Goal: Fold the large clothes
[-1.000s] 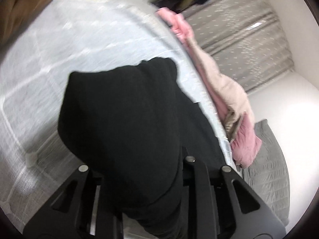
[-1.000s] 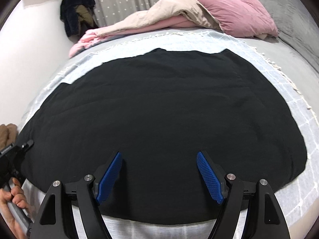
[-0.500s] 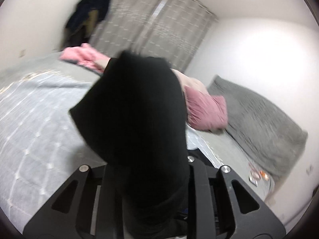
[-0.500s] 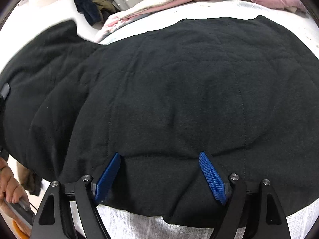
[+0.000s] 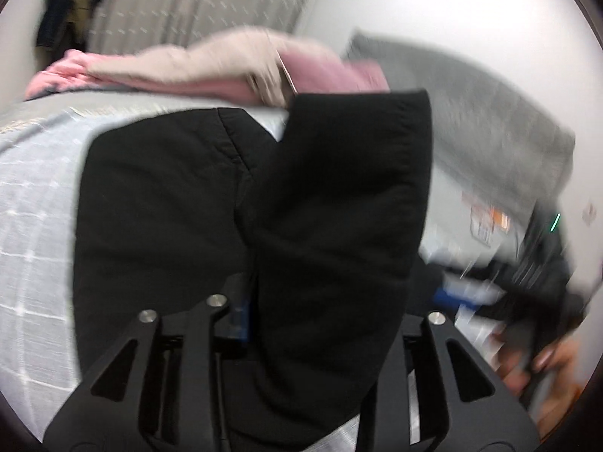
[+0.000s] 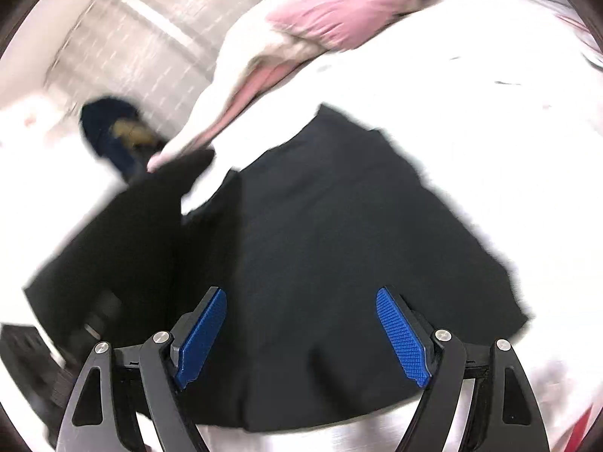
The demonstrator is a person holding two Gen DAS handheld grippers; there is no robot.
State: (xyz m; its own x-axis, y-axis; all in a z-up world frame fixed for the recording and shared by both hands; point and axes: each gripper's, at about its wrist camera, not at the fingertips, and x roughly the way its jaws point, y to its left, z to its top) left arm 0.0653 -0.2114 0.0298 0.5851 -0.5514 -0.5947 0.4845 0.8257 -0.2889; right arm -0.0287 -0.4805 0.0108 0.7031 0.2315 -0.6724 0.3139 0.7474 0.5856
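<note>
1. Far left in the left wrist view, a dark jacket (image 5: 64, 11) hangs against the wall beside the patterned grey curtain (image 5: 196, 3), beyond the far edge of the bed (image 5: 34, 196). The bed wears a pale grey cover with a white grid.
2. A pile of pink and cream bedding (image 5: 211, 67) lies along the bed's far edge, behind the black garment (image 5: 158, 203).
3. The black garment, thick and quilted, is spread on the bed. One flap of it is lifted and folded over toward the right, and it drapes down across the left gripper (image 5: 324, 316).
4. The left gripper's jaws are opening, with the black cloth between them. The cloth hides most of the fingers, so whether the pads press on it cannot be told; only a sliver of blue pad (image 5: 241, 312) shows at the left finger.
5. To the right of the garment a grey pillow (image 5: 490, 120) lies at the bed's far right. Below it a hand (image 5: 542, 365) grips a blurred dark device; this part is too smeared to read further.
6. In the right wrist view the right gripper (image 6: 301, 335) stands wide, its blue fingers (image 6: 203, 335) spread over the black garment (image 6: 339, 245) with nothing clamped between them.
7. There the garment lies on the bed (image 6: 508, 113), which is blown out to white, with the pink bedding (image 6: 339, 7) beyond it and the jacket (image 6: 117, 132) at left.
</note>
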